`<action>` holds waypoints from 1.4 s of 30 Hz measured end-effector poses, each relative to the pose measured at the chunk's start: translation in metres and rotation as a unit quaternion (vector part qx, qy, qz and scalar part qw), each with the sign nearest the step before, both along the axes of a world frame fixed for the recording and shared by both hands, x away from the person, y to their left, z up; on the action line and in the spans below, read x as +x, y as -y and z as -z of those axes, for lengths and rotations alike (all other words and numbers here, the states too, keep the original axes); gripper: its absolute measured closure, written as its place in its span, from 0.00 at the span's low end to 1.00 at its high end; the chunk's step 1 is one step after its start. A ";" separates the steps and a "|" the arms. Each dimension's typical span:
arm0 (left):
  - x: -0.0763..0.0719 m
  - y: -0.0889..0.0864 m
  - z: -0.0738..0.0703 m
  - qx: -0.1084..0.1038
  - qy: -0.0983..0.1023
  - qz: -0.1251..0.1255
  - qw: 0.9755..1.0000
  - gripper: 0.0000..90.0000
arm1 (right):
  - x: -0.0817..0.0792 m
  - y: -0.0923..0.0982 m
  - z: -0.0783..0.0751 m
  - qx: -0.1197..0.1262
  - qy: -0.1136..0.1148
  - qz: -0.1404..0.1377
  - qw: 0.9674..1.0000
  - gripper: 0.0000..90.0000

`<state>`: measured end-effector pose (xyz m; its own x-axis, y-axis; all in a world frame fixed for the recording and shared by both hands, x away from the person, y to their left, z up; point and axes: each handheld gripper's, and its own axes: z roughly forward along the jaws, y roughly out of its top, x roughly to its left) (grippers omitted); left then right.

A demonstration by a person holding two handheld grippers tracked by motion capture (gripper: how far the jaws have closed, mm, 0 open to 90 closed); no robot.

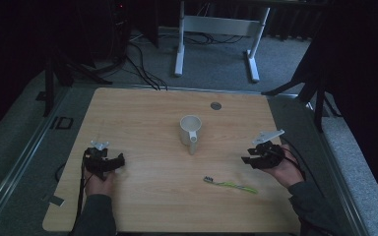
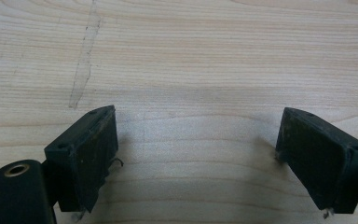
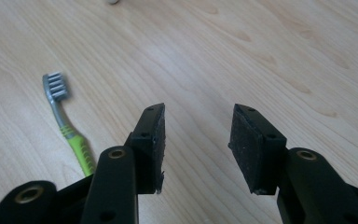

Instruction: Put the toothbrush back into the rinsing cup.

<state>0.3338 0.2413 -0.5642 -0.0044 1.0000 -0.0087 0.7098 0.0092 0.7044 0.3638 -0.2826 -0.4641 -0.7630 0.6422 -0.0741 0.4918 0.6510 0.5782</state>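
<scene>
1. The table (image 1: 147, 118) has a light wood top with rounded corners and visible grain; a small round grey cap (image 1: 215, 105) is set into it near the far edge.
2. In the left gripper view the wood carries a faint pale streak (image 2: 86, 56) running away from the camera.
3. A white mug (image 1: 190, 130) stands upright near the middle of the table, its handle turned toward the person.
4. A toothbrush (image 1: 229, 184) with a green and grey handle lies flat on the near half of the table, between the mug and the right gripper, bristle head toward the left.
5. The left gripper (image 1: 121, 161) rests low at the near left of the table, held in a hand (image 1: 98, 184); its fingers (image 2: 86, 156) are spread wide over bare wood with nothing between them.
6. The right gripper (image 1: 244, 161) sits at the near right, well apart from the mug; its fingers (image 3: 151, 140) are parted with nothing between them, and the toothbrush lies just to their left in the right gripper view.
7. The room is dim. Grey carpet (image 1: 211, 64) surrounds the table, black cables (image 1: 142, 69) trail across it, and the white legs of another desk (image 1: 179, 54) stand behind.
</scene>
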 end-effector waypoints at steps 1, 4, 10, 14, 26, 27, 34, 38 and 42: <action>0.000 0.000 0.000 0.000 0.000 0.000 1.000 0.15 | 0.000 -0.001 0.000 -0.004 0.000 -0.006 1.000 0.61; 0.000 0.000 0.000 0.000 0.000 0.000 1.000 0.15 | 0.001 -0.006 0.000 -0.014 -0.005 -0.017 1.000 0.61; 0.000 0.000 0.000 0.000 0.000 0.000 1.000 0.15 | 0.001 -0.017 0.002 -0.031 -0.014 -0.036 0.999 0.62; 0.000 0.000 0.000 0.000 0.000 0.000 1.000 0.15 | 0.000 -0.023 0.002 -0.039 -0.017 -0.049 0.998 0.62; 0.000 0.000 0.000 0.000 0.000 0.000 1.000 0.15 | 0.000 -0.038 0.004 -0.069 -0.034 -0.083 0.994 0.65; 0.000 0.000 0.000 0.000 0.000 0.000 1.000 0.15 | 0.000 -0.039 0.004 -0.069 -0.035 -0.086 0.993 0.66; 0.000 0.000 0.000 0.000 0.000 0.000 1.000 0.15 | 0.001 -0.044 0.006 -0.078 -0.043 -0.098 0.991 0.67; 0.000 0.000 0.000 0.000 0.000 0.000 1.000 0.15 | 0.001 -0.046 0.007 -0.083 -0.052 -0.102 0.990 0.68; 0.000 0.000 0.000 0.000 0.000 0.000 1.000 0.15 | 0.001 -0.048 0.008 -0.092 -0.060 -0.111 0.988 0.68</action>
<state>0.3338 0.2413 -0.5642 -0.0042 1.0000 -0.0087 0.7097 0.0091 0.7045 0.3652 -0.2347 -0.4724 -0.8941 0.4417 -0.0741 0.3826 0.8393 0.3862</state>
